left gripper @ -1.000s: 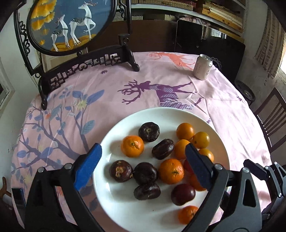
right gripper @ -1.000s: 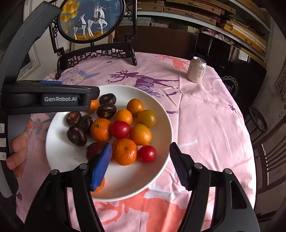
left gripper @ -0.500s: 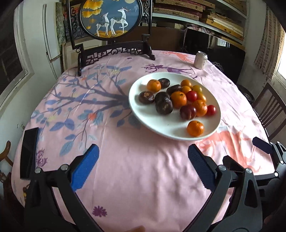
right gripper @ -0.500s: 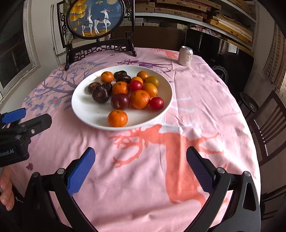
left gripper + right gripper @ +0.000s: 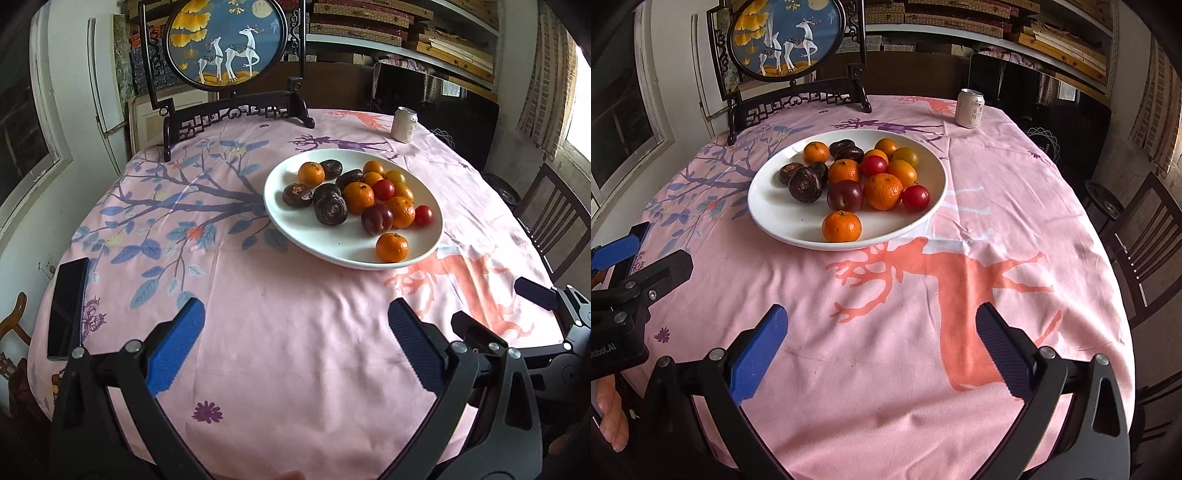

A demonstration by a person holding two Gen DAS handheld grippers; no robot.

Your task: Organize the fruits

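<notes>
Nearest the cameras, both claws hang over bare pink cloth at the front of the counter. The left claw stands wide apart with nothing between its blue pads, and the right claw is spread just as wide and equally empty. A dark phone lies flat on the cloth at the left edge, well apart from everything else.

Further in sits the white plate, and all the fruit is on it. One small orange rests alone at the near rim. Behind it, a dark plum, a larger orange and a red tomato sit close together, with dark wrinkled fruits grouped to the left and more oranges and yellow ones crowded toward the back. Exactly what the dark fruits are is hard to tell from here.

At the far side stand a drink can and a round painted screen on its black stand.

The sorting looks either unstarted or between picks: nothing is held, and the kinds are only loosely grouped. The next move calls for one claw to reach forward to the plate. The lone orange at the near rim seems the easiest target, since it has free space around it for the pads to close on without nudging its neighbours.
</notes>
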